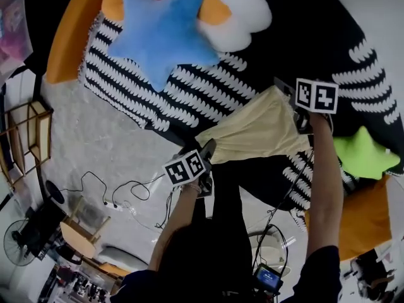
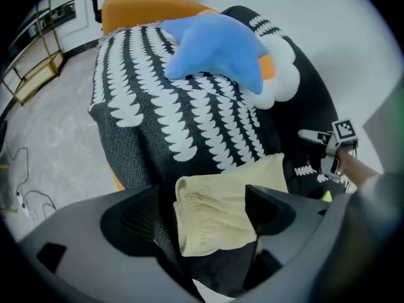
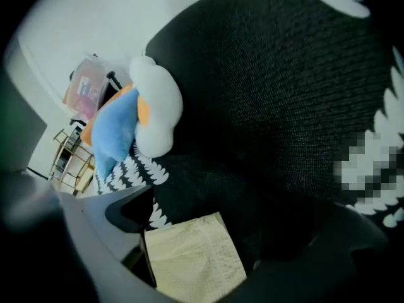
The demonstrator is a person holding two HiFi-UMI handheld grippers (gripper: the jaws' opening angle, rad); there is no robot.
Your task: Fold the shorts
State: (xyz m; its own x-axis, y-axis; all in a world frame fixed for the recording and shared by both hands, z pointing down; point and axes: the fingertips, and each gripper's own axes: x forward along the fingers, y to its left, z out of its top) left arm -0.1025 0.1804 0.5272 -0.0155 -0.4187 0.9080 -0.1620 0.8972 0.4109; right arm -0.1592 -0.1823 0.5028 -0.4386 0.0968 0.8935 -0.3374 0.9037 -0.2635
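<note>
A large black woven cover with rows of white leaf-shaped marks (image 1: pixel 189 84) drapes a rounded orange upholstered seat (image 1: pixel 69 33), which stands on a pale grey floor (image 1: pixel 82 144). At the cover's far edge, a soft blue star-shaped cushion (image 1: pixel 163 31) lies partly on top of a white cloud-shaped cushion with orange patches (image 1: pixel 243 14). A smaller bright green star-shaped cushion (image 1: pixel 363 151) sits near the cover's right edge, just beyond the person's right forearm.

The pale yellow fabric shorts (image 1: pixel 255 131) lie on the cover at its near edge, closest to the person, spread as a flat, roughly four-sided patch between the two grippers. In the left gripper view the gathered elastic end of the shorts (image 2: pixel 218 210) faces the camera.

The left gripper (image 1: pixel 207 149), with its marker cube, is at the shorts' left end. Its jaws stand wide apart, and although the gathered end of the cloth lies between them (image 2: pixel 202 216), they do not pinch it, so the grip is released. The right gripper (image 1: pixel 302 118) is at the shorts' right end. Its jaws are also spread wide (image 3: pixel 243 232). A corner of the yellow cloth (image 3: pixel 192 257) lies beside its left jaw, resting on the dark cover and not clamped.
</note>
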